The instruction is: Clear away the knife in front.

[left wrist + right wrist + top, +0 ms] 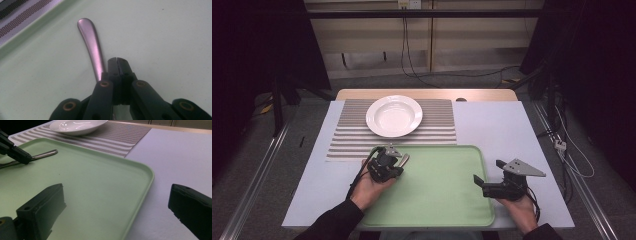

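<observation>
Your left claw sits at the upper left corner of the green tray in the high view, its jaws pressed together with no gap between the tips. In the left gripper view those closed tips come down on the tray floor just beside a metal utensil handle, which runs from the middle of the frame up toward the upper left and passes under the left jaw; the jaws are shut next to the handle, not around it, and you cannot tell from here whether they touch it. In the right gripper view the same handle lies flat on the tray at the upper left of the frame, its rounded end poking out past the black tip of your left claw. Your right claw rests at the lower right of the high view, over the right edge of the tray, with its jaws spread wide and nothing between them; in its own view one jaw hangs over the green tray and the other over the pale desk. Above the tray, in the upper middle of the high view, a white bowl stands on a striped placemat, well apart from both claws.
</observation>
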Tool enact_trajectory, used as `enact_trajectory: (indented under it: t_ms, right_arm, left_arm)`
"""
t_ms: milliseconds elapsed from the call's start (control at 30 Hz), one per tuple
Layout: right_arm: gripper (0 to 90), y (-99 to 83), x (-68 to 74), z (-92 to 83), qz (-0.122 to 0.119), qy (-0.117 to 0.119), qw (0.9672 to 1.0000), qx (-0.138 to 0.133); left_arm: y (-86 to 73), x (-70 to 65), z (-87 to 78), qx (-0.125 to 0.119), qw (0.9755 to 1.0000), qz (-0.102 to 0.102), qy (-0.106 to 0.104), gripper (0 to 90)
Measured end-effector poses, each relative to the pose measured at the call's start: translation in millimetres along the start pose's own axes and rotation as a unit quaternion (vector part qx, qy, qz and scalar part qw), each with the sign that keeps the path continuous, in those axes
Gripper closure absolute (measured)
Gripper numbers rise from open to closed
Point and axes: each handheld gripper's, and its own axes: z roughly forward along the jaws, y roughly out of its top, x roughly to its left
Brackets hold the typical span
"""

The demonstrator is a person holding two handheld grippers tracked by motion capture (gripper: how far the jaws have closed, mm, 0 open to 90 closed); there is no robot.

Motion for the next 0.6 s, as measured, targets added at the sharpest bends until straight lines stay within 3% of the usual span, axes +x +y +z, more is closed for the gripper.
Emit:
enact_trajectory:
  t_ms: [133, 600]
  right_arm:
    - [0.5, 0.0, -0.1, 0.2, 0.000, 0.000, 1.0000, 0.000]
    - [0.5, 0.0, -0.2, 0.1, 0.000, 0.000, 1.0000, 0.000]
  left_arm:
    - [-0.7, 2.2, -0.1, -0.003, 0.9999, -0.015, 0.008, 90.0]
    - [-2.6, 11.2, -2.1, -0.002, 0.9993, -0.030, 0.024, 90.0]
